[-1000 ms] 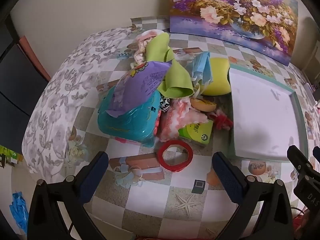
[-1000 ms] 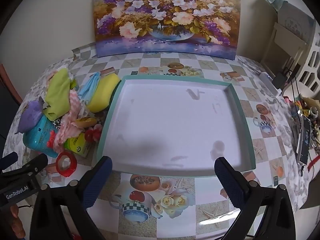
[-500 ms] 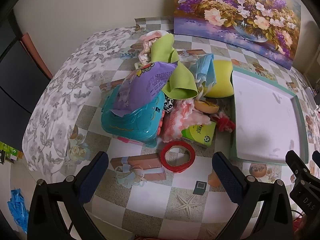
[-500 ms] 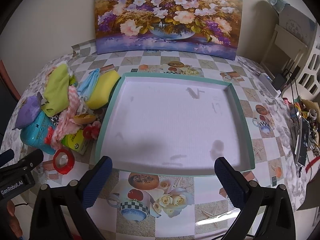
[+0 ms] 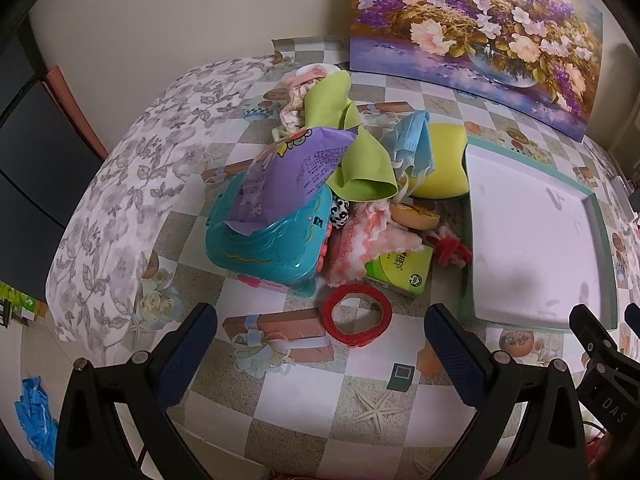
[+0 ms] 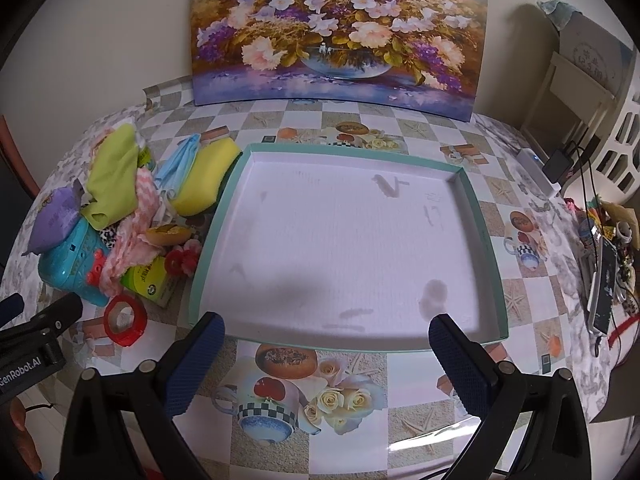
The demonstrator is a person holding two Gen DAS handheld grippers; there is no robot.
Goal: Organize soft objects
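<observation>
**Both grippers spread wide over a patterned table**

Checked oilcloth printed with teacups, roses and starfish covers the table, with a flower painting propped against the wall behind.

Left gripper has its blue-padded fingers parted with nothing between them. Just ahead of the gap lies a red tape ring. Beyond it sits the jumble of soft things: a pink fluffy cloth, a green tissue pack with Chinese print too small to read, a teal plastic toy case, a purple packet stamped what looks like "AXP25021", a lime cloth, a blue face mask and a yellow sponge.

Right gripper is likewise spread and empty, its fingers just short of the white tray with a teal rim. To the left of its fingers the other tool's body reads "GenRobot.AI".
</observation>
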